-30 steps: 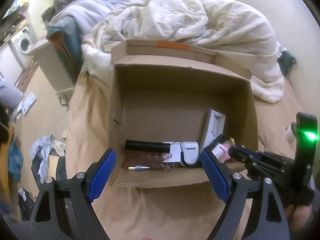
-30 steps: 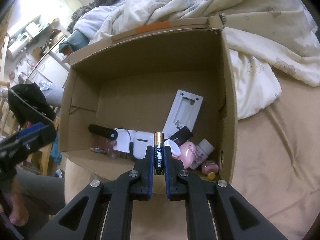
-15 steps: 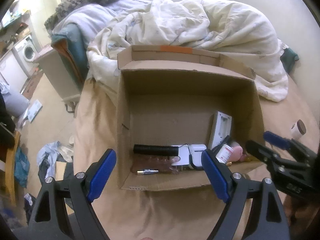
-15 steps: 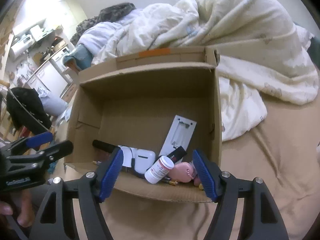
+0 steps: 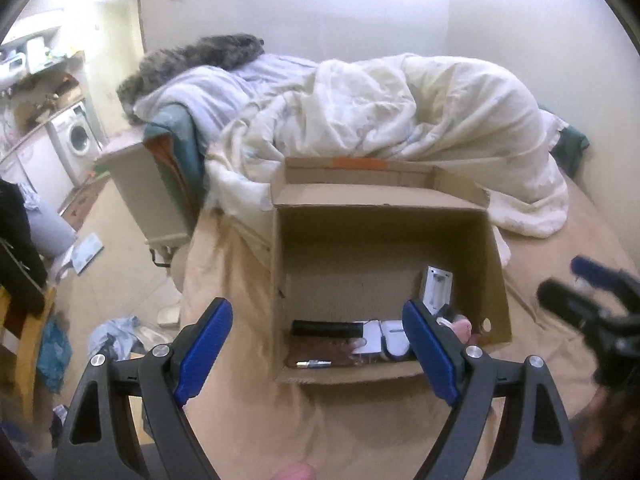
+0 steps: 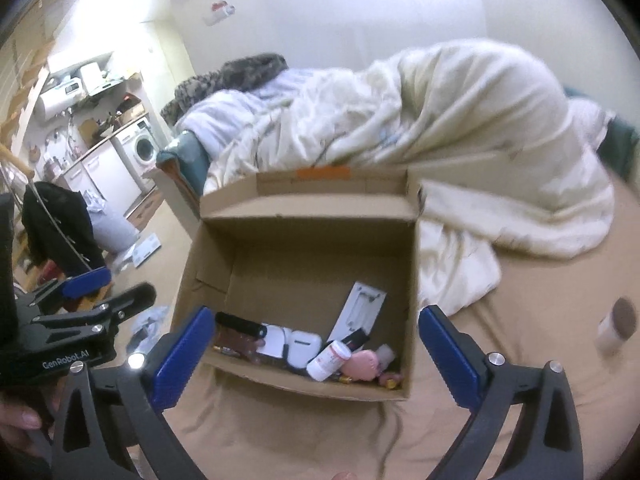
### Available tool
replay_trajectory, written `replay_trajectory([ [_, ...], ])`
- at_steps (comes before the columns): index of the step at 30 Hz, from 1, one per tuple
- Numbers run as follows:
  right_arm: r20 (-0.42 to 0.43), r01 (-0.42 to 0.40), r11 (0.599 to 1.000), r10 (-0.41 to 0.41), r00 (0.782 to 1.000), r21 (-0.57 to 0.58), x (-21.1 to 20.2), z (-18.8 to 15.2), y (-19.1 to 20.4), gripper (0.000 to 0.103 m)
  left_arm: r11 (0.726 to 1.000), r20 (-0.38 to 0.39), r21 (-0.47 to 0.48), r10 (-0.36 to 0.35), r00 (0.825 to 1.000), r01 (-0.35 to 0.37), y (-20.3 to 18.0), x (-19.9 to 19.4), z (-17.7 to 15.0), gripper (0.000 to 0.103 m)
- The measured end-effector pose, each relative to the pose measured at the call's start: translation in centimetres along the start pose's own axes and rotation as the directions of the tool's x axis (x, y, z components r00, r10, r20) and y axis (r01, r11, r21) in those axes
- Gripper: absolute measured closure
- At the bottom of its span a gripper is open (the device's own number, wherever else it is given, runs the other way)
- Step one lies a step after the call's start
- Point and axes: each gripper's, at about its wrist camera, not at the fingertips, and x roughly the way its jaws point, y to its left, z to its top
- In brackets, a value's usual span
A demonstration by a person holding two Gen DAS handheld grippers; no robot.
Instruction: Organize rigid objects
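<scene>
An open cardboard box point(image 5: 384, 240) point(image 6: 304, 248) stands on the bed. At its near end lie a black cylinder point(image 5: 326, 327), a white earbud case point(image 6: 305, 347), a white pill bottle point(image 6: 329, 360), a pink item point(image 6: 362, 364) and a white cover plate point(image 6: 362, 308) leaning on the side wall. A small battery point(image 6: 345, 379) lies by the bottle. My left gripper point(image 5: 314, 312) hangs open above and in front of the box with nothing in it. The jaws of my right gripper point(image 6: 316, 314) are opening wide, also back from the box, with nothing between them.
A rumpled cream duvet point(image 5: 400, 120) lies behind and to the right of the box. A small jar with a brown lid point(image 6: 616, 324) sits on the tan sheet at the right. The bed's edge drops to a cluttered floor point(image 5: 100, 280) on the left.
The right gripper was shut on a battery over the box; it has opened, the battery is gone from it, and both grippers have risen and drawn back.
</scene>
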Motion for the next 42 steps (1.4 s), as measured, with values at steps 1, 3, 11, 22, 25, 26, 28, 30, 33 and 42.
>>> replay_trajectory([
  [1, 0.012, 0.009, 1.000, -0.009, 1.000, -0.005, -0.7, 0.0, 0.0, 0.000, 1.000, 0.008, -0.002, -0.002, 1.000, 0.002, 0.1, -0.5, -0.3, 0.018],
  [3, 0.039, 0.016, 1.000, -0.016, 0.999, -0.008, -2.1, -0.2, -0.1, 0.000, 1.000, 0.035, 0.004, 0.002, 0.999, -0.002, 0.2, -1.6, -0.9, 0.016],
  [11, 0.126, 0.066, 0.997, -0.069, 0.990, 0.028, -4.4, -2.8, -1.5, 0.000, 1.000, 0.083, 0.002, -0.015, 0.996, 0.015, -0.1, -2.8, -2.6, 0.007],
  [22, 0.168, 0.087, 0.996, -0.087, 0.982, 0.006, -2.7, -3.7, -0.9, 0.000, 0.998, 0.096, -0.058, 0.018, 0.995, -0.012, -0.4, -0.8, -2.7, 0.000],
  [25, 0.159, 0.085, 0.996, -0.083, 0.984, 0.000, -2.5, -3.9, -0.7, 0.000, 0.998, 0.109, -0.067, 0.025, 0.994, -0.018, -0.2, -1.1, -2.7, 0.000],
  [26, 0.161, 0.086, 0.996, -0.084, 0.983, -0.005, -2.5, -3.9, -0.7, 0.000, 0.997, 0.116, -0.068, 0.041, 0.992, -0.033, -0.2, -1.3, -2.8, 0.000],
  [28, 0.163, 0.091, 0.996, -0.088, 0.983, -0.013, -2.5, -4.0, -0.5, 0.000, 0.997, 0.124, -0.069, 0.055, 0.991, -0.047, -0.2, -1.6, -2.9, 0.000],
  [30, 0.158, 0.094, 0.995, -0.090, 0.983, -0.017, -2.5, -4.1, -0.4, 0.000, 0.997, 0.121, -0.073, 0.040, 0.992, -0.031, 0.0, -1.6, -2.9, 0.000],
  [33, 0.156, 0.099, 0.995, -0.095, 0.983, -0.020, -2.4, -4.1, -0.3, 0.000, 0.997, 0.111, -0.077, 0.025, 0.994, -0.016, 0.0, -1.5, -2.9, 0.000],
  [42, 0.142, 0.103, 0.995, -0.105, 0.984, 0.016, -2.3, -4.1, -1.0, 0.000, 0.998, 0.118, -0.069, 0.022, 0.993, -0.014, -0.3, -1.7, -2.9, 0.000],
])
